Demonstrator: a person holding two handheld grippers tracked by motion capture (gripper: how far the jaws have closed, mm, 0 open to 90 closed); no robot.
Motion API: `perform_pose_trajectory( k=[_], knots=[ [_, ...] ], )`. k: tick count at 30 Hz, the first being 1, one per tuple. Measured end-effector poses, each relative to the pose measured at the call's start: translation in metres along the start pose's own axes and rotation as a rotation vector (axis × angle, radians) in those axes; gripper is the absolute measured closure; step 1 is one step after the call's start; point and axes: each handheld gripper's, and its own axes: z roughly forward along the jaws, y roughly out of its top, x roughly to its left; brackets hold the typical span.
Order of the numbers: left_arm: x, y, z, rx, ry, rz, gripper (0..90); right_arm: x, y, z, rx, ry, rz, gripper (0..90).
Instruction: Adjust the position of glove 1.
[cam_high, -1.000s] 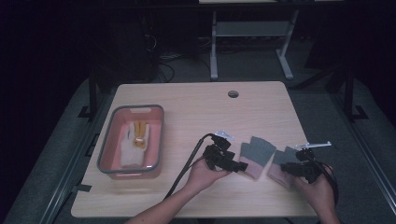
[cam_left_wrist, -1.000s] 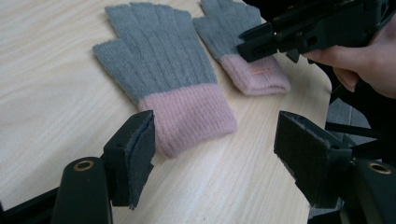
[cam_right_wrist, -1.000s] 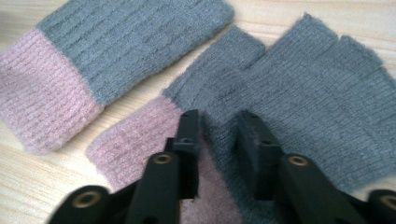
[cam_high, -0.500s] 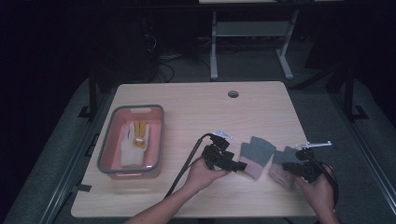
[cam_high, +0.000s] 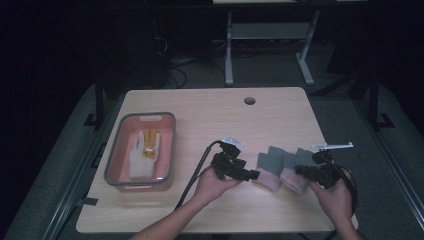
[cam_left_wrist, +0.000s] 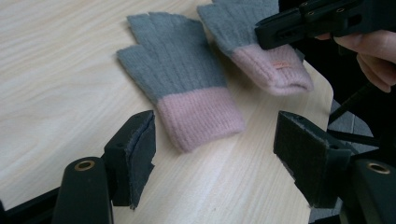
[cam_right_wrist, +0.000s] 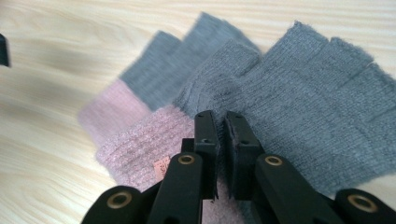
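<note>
Wool-knit fingerless gloves, grey at the fingers and pink at the cuff, lie side by side on the pale wooden surface (cam_high: 210, 115), well to the right of the grey-rimmed pink tray (cam_high: 114, 165) that we take as landmark. The glove nearer the tray (cam_left_wrist: 180, 88) lies flat and untouched; the left gripper (cam_left_wrist: 215, 154) stands wide before its pink cuff, pads either side and clear of the knit. The glove farther from the tray (cam_right_wrist: 280, 102) has its cuff under the right gripper (cam_right_wrist: 220, 135), whose jaws have just been closing and now sit narrow; whether they pinch a fold of knit or merely rest above it we cannot tell, as the pads hide the contact.

Risks, as we judge them:
- a thin pinch of loose knit may slip out on lifting;
- the two gloves touch at the finger ends, so raising one may drag the other;
- a white glove with a tan patch (cam_high: 142, 152) already lying in the tray leaves less room there.
</note>
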Motion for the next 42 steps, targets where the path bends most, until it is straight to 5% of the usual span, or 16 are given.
perform_pose_trajectory(
  k=[21,34,42],
  knots=[
    [0.013,-0.001,-0.009,-0.013,0.026,-0.029,29.9,0.042,0.028,0.038,0.042,0.044,-0.064,84.1],
    [0.01,-0.001,0.001,0.001,0.018,-0.037,31.6,0.041,0.024,0.053,0.056,0.062,-0.045,81.1],
    [0.009,0.004,0.011,0.015,0.005,-0.05,34.0,0.029,0.021,0.041,0.007,0.101,-0.003,66.1]
  ],
)
